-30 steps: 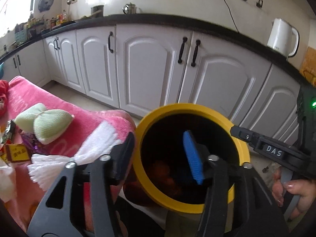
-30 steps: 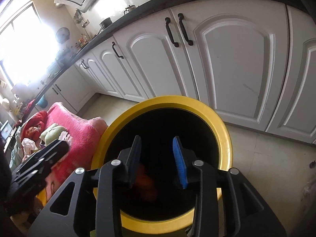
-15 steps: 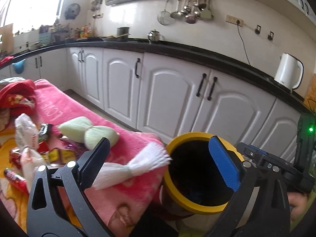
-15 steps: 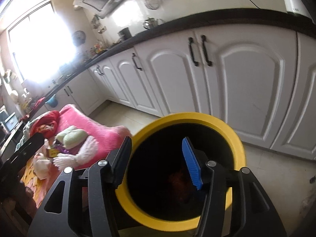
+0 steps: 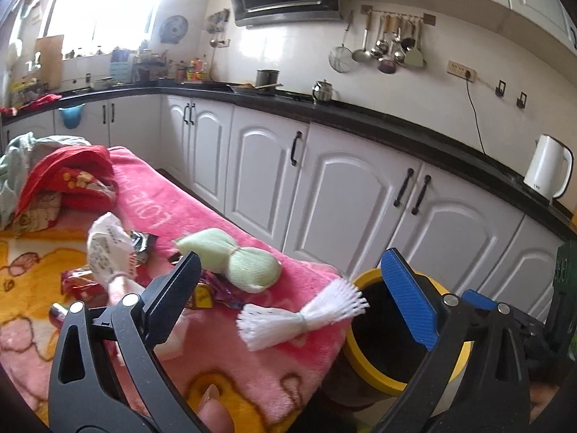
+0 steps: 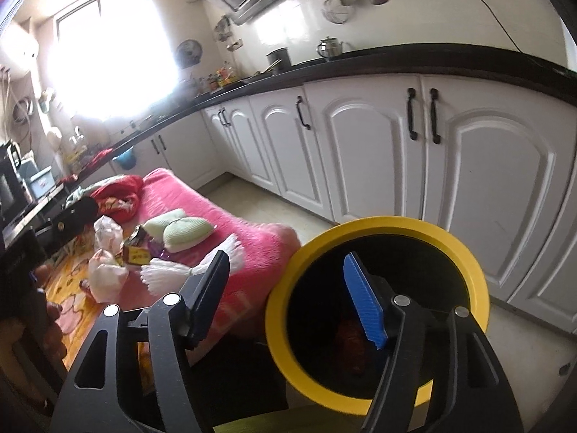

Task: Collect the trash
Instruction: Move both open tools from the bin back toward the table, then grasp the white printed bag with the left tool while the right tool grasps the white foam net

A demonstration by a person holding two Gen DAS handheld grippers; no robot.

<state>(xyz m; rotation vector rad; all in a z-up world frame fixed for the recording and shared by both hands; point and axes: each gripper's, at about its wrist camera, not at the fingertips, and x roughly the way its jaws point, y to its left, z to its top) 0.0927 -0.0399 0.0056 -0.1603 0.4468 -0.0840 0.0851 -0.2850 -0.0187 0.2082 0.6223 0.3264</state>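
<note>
A yellow-rimmed black trash bin (image 5: 368,368) (image 6: 465,256) stands at the end of a table draped in a pink blanket (image 5: 187,223) (image 6: 230,231). Trash lies on the blanket: a white foam net (image 5: 299,319) (image 6: 169,270), a green foam net (image 5: 238,261) (image 6: 184,229), crumpled white paper (image 5: 106,249), snack wrappers (image 5: 207,294) (image 6: 135,252). My left gripper (image 5: 292,299) is open and empty above the white net. My right gripper (image 6: 285,299) is open and empty, its blue pad over the bin mouth. Reddish trash lies inside the bin (image 6: 351,335).
White kitchen cabinets (image 5: 346,195) under a black counter run behind the table and bin. A white kettle (image 5: 548,167) stands on the counter. Red cloth (image 5: 68,176) is piled at the table's far left. Tiled floor (image 6: 523,353) shows right of the bin.
Both grippers have opened wider and drawn up and left from over the bin. The left one now faces the trash on the blanket instead of the bin mouth.
</note>
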